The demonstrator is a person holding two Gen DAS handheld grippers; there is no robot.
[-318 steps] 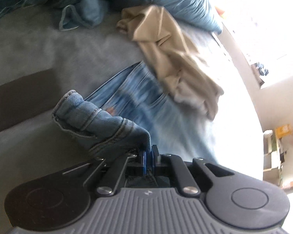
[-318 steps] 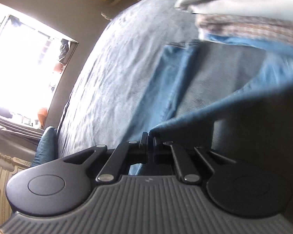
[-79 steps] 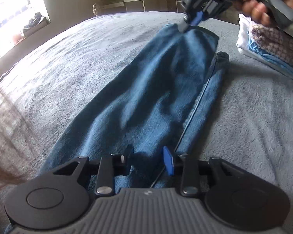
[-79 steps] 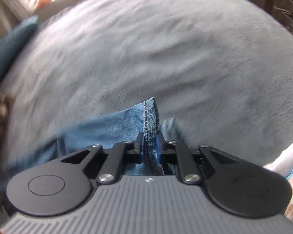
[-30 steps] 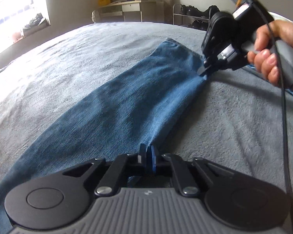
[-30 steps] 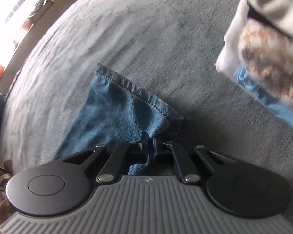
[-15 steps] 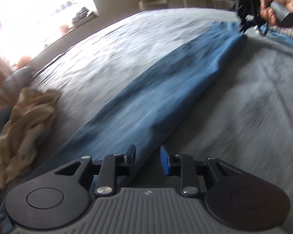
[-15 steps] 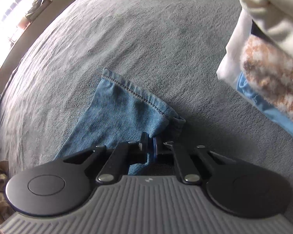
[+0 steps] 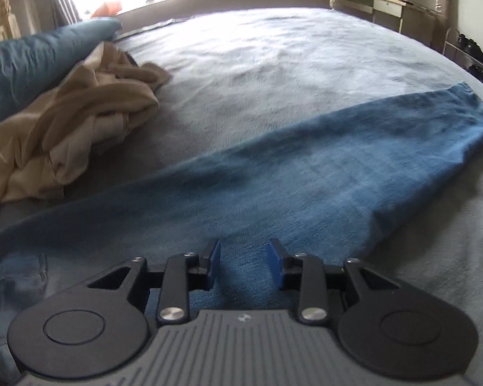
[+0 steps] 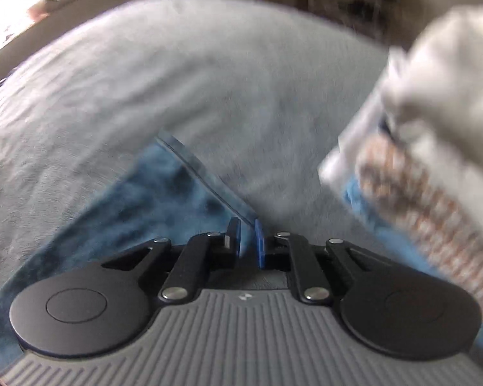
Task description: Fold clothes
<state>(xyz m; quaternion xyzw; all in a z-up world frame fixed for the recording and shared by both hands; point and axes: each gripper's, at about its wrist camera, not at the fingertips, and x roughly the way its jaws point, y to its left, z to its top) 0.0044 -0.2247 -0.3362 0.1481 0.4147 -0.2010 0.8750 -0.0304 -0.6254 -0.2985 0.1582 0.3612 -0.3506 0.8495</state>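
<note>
- Bed (image 9: 273, 64): grey, fleecy cover; bright window behind.
- Jeans (image 9: 306, 177): blue denim, one long flat strip across the bed, stitched hem (image 10: 206, 177) at the far end.
- Left gripper (image 9: 243, 262): jaws opening over the denim, gripping nothing.
- Right gripper (image 10: 247, 241): jaws opening, hem corner between the pads.
- Beige garment (image 9: 80, 122): crumpled beside a blue pillow (image 9: 32, 61).
- Folded stack (image 10: 434, 160): blurred, right of the hem.

A grey-covered bed (image 9: 273, 64) carries flat blue jeans (image 9: 306, 173), a crumpled beige garment (image 9: 80, 112), a teal pillow (image 9: 25, 61) and a folded stack (image 10: 434, 160).
</note>
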